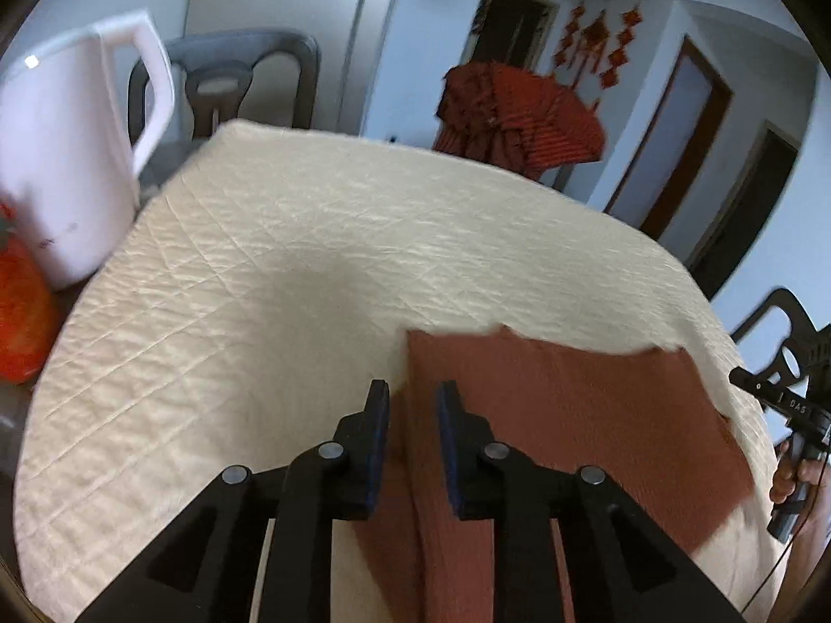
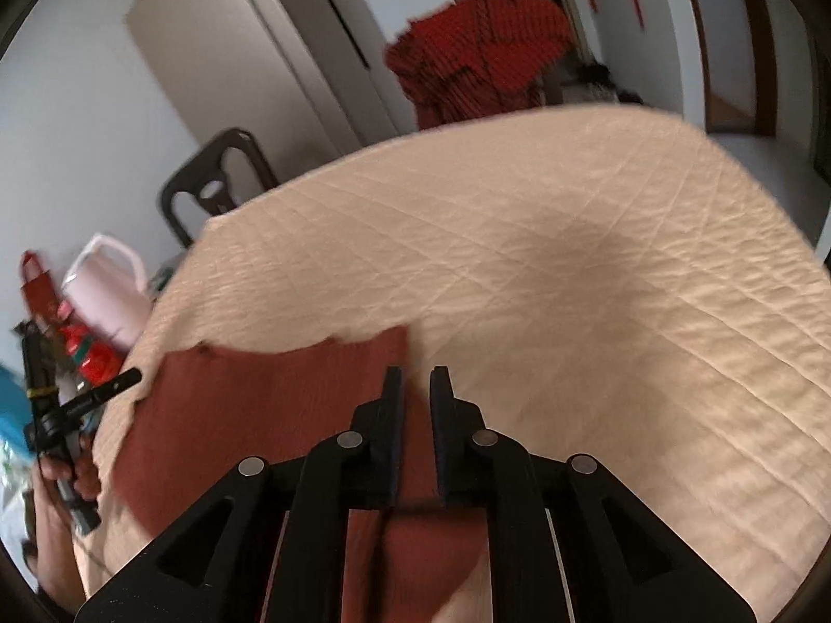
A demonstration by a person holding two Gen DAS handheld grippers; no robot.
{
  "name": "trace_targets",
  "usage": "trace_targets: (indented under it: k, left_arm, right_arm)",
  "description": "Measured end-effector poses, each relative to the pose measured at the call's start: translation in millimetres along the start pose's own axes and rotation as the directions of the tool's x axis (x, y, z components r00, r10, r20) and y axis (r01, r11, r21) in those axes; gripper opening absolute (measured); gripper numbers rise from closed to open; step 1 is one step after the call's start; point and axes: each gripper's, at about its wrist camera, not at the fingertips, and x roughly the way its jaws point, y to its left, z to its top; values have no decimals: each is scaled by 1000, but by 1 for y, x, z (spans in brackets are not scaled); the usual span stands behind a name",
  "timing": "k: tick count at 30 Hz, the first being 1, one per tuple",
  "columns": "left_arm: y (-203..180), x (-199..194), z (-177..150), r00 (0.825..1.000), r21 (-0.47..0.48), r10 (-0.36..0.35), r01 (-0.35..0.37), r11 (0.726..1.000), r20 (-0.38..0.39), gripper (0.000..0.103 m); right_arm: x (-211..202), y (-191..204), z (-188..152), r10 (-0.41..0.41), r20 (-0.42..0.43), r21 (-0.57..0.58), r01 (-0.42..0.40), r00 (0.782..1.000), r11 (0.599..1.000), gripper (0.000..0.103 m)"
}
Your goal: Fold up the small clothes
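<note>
— Largest item first?

— A cream quilted cover (image 1: 291,270) spread over the table, taking up most of both wrist views. Behind it stand a dark chair (image 1: 244,83) and a red striped garment (image 1: 519,114) draped over something.

— The clothing under work?

— A rust-red cloth (image 1: 581,415) lies flat at the near edge of the cover, its far edge ragged.

— Left gripper (image 1: 413,394)?

— Jaws stand slightly apart, above the cloth's left edge. Nothing is pinched at the tips; the cloth runs beneath them.

— Right gripper (image 2: 416,381)?

— Same finding: a narrow gap, tips over the cloth's right edge, no fabric between them.

— Smaller items?

— A white jug (image 1: 62,166) at the left, with an orange object (image 1: 23,311) beside it.
</note>
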Motion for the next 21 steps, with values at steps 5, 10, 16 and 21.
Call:
trace_targets:
  k: [5,10,16,21]
  left_arm:
    - [-36,-25,-39,996,101,-85,86,991,-12,21]
    - [-42,-8,-74,997,165,-26,38,986,-75,21]
    - [-37,-14,-72,997,149,-25,36,988,-75,21]
    - [-53,-19,-64,998,148,-34,40,988,-45,21]
  right_arm:
    - [-22,43,-51,37,-49,-126,-43,998,991,12]
    - [-9,27,-75,-25,-77,-120,15,997,993,8]
    - [-21,18,-69,-64,-57,-79,60,996,995,7]
    - [-21,42,-55,-25,-14,-105,24,1000,994,10]
